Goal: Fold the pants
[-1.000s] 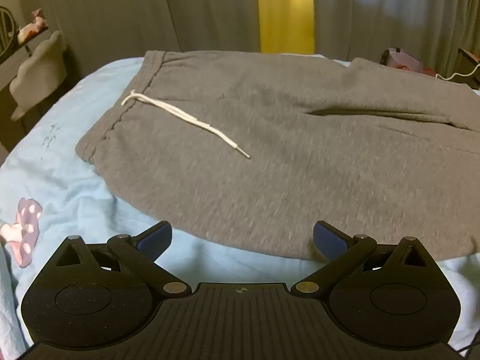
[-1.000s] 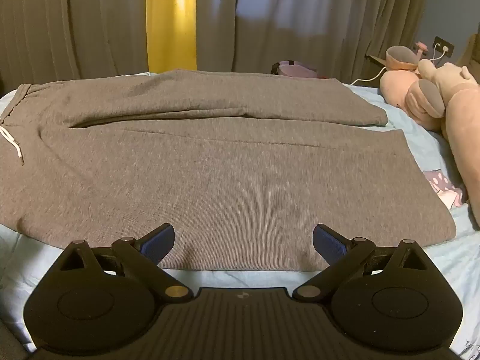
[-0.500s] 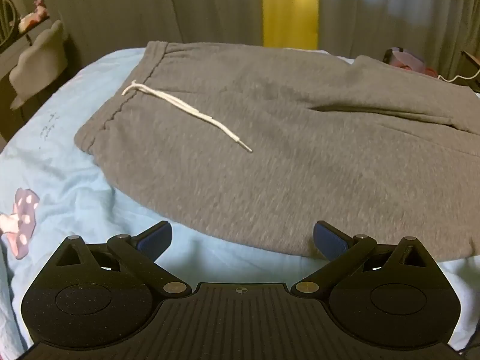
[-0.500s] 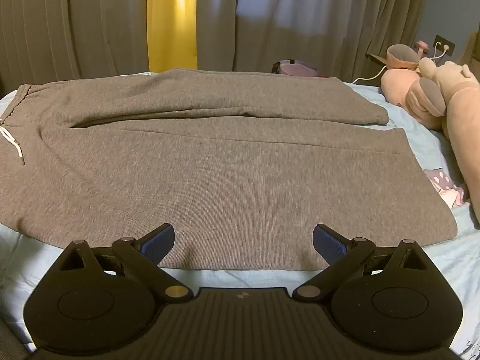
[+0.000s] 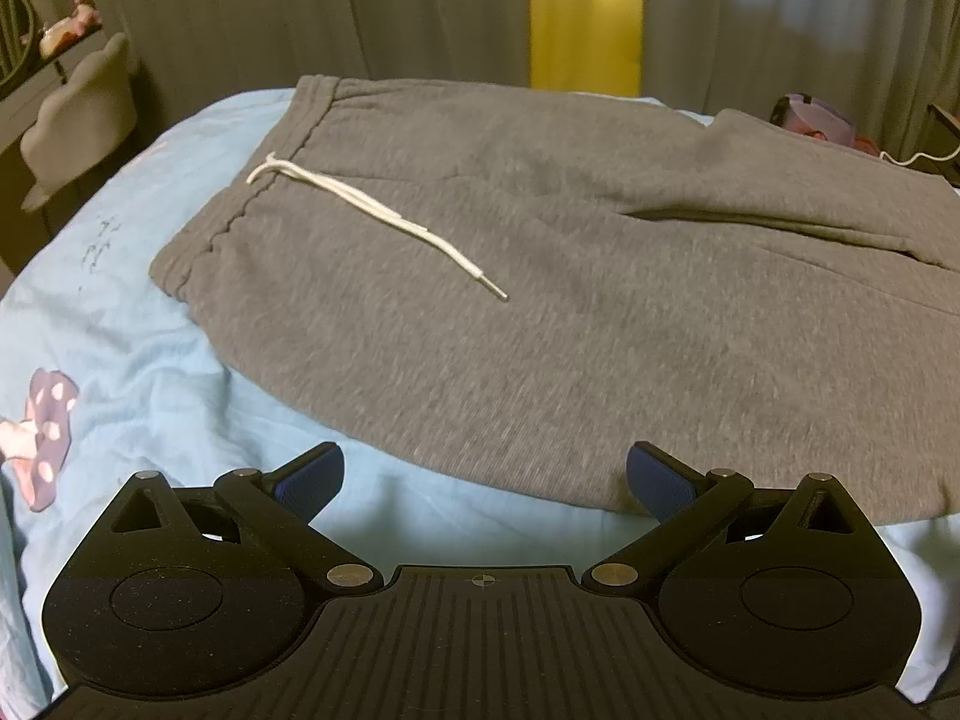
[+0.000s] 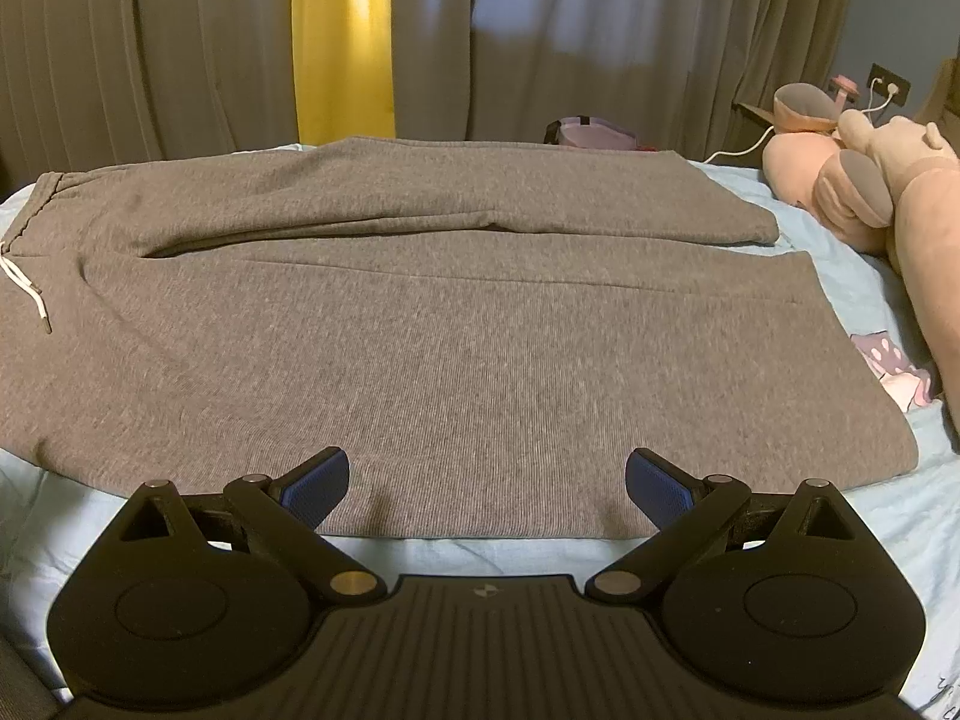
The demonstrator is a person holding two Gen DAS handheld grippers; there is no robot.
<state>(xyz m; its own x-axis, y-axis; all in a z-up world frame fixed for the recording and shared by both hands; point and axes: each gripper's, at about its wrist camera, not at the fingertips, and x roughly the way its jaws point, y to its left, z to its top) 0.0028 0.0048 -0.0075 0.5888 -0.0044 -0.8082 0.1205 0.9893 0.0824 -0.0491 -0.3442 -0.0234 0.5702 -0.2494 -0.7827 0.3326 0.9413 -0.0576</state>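
Note:
Grey sweatpants (image 5: 540, 276) lie flat across a light blue bed sheet (image 5: 120, 324), waistband to the left, legs running right. A white drawstring (image 5: 372, 210) trails over the front. In the right wrist view the same pants (image 6: 456, 330) show both legs side by side, with the hems at the right. My left gripper (image 5: 485, 474) is open, hovering just short of the pants' near edge by the hip. My right gripper (image 6: 487, 480) is open too, its blue pads over the near edge of the front leg. Neither holds anything.
Pink plush toys (image 6: 864, 180) lie at the bed's right end, with a wall socket and white cable (image 6: 888, 87) behind. A purple item (image 6: 591, 133) sits beyond the pants. Curtains (image 6: 600, 30) hang behind the bed. A grey chair (image 5: 78, 114) stands left of it.
The left wrist view has drifted slightly left and back, so the waistband sits nearer the centre. The right gripper has barely moved. Both stay open.

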